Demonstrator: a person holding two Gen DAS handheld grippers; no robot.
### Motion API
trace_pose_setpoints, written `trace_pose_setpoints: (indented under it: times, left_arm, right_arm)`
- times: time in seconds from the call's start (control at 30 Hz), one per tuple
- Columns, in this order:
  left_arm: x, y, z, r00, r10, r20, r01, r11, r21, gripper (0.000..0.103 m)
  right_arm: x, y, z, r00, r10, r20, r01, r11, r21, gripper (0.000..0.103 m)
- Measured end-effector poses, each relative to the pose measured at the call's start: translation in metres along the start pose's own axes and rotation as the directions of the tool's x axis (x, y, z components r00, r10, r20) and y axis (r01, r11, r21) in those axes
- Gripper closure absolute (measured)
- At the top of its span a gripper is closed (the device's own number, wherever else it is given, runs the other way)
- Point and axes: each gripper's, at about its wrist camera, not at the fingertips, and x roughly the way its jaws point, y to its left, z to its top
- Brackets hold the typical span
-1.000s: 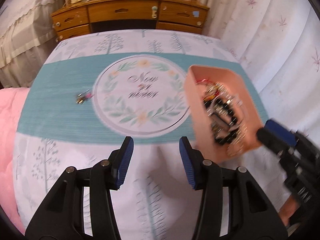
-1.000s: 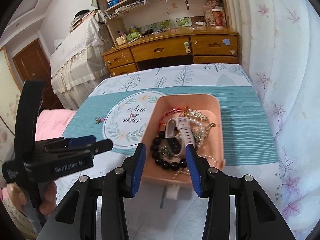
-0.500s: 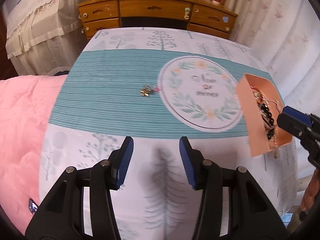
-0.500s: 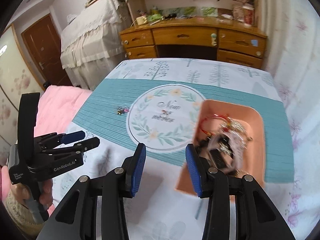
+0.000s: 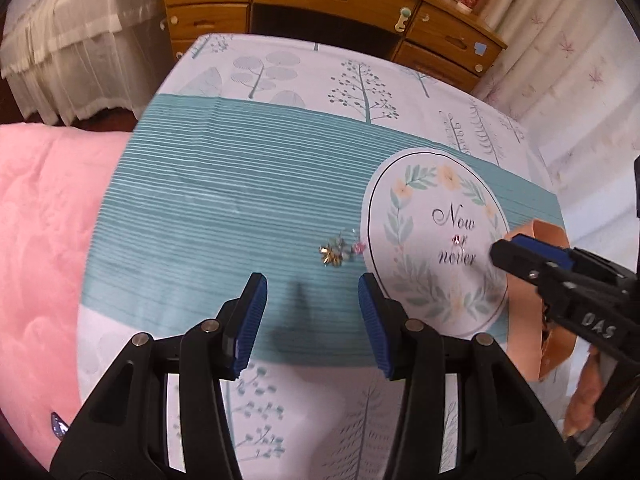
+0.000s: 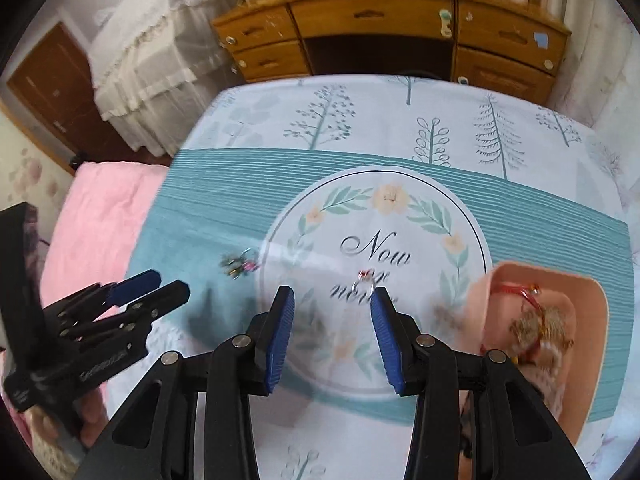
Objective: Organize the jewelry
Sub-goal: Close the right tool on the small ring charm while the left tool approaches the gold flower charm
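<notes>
Pickup step. Left claw [image 5: 312, 320] gapes wide, empty, with the earrings [image 5: 340, 252] at 12 o'clock. Right claw [image 6: 332, 328] likewise, beside the ring [image 6: 363, 289]. Tray [image 6: 592, 320] sits at 3 o'clock. Next: probably lower, then close.

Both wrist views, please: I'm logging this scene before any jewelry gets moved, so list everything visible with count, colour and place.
tablecloth: one, white with teal trees, a teal striped band and a round "Now or never" emblem, covering the table.
ring: one, silver with a small red stone, on the emblem's lettering.
jewelry cluster: one small heap, gold, silver and pink, on the teal band left of the emblem.
tray: one, peach, at the table's right edge, holding a tangle with a red cord; details blurred.
blanket: one, pink, left of the table.
desk: one, wooden with drawers, behind the table.
left claw: black with blue pads, open, short of the cluster.
right claw: same colours, open, near the ring.
</notes>
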Motion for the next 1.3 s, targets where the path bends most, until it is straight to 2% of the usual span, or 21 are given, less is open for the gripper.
trace_pose_setpoints:
  times: [0.17,0.3,0.37,0.6,0.83,0.93,1.0,1.1,1.3]
  left_arm:
    - [0.024,-0.002,0.010,1.000,0.007,-0.015,-0.007,1.000,-0.025,0.059]
    - [0.036,-0.001,0.015,0.999,-0.018,-0.036,0.016,0.998,-0.055,0.059]
    - [0.039,0.001,0.017,0.999,-0.027,-0.037,0.025,0.998,-0.065,0.059]
    - [0.045,-0.004,0.020,0.998,-0.036,-0.044,0.033,0.997,-0.066,0.059]
    - [0.046,-0.009,0.022,0.999,-0.031,-0.040,0.028,0.998,-0.058,0.059]
    - [0.048,-0.010,0.022,0.999,-0.026,-0.041,0.023,0.998,-0.057,0.063]
    - [0.050,-0.010,0.021,0.999,-0.017,-0.046,0.014,0.998,-0.057,0.071]
    - [0.051,-0.008,0.021,0.999,-0.009,-0.050,0.006,0.998,-0.065,0.077]
    - [0.053,-0.008,0.021,0.998,-0.009,-0.057,0.005,0.997,-0.073,0.079]
  right_arm:
    - [0.033,0.000,0.013,0.998,-0.038,-0.054,0.038,0.999,-0.003,0.064]
    - [0.049,-0.006,0.013,0.996,-0.058,-0.060,0.059,0.998,0.007,0.065]
    - [0.054,-0.008,0.015,0.996,-0.057,-0.063,0.058,0.998,0.013,0.070]
    - [0.075,-0.013,0.018,0.992,-0.077,-0.095,0.079,0.997,0.020,0.076]
    - [0.083,-0.010,0.017,0.990,-0.108,-0.094,0.108,0.994,-0.005,0.089]
    - [0.083,-0.009,0.015,0.989,-0.112,-0.091,0.112,0.994,-0.012,0.093]
    - [0.082,-0.010,0.014,0.991,-0.099,-0.092,0.099,0.995,-0.005,0.094]
    - [0.080,-0.012,0.012,0.992,-0.086,-0.092,0.086,0.996,0.000,0.094]
    - [0.077,-0.014,0.006,0.993,-0.074,-0.088,0.074,0.997,0.003,0.094]
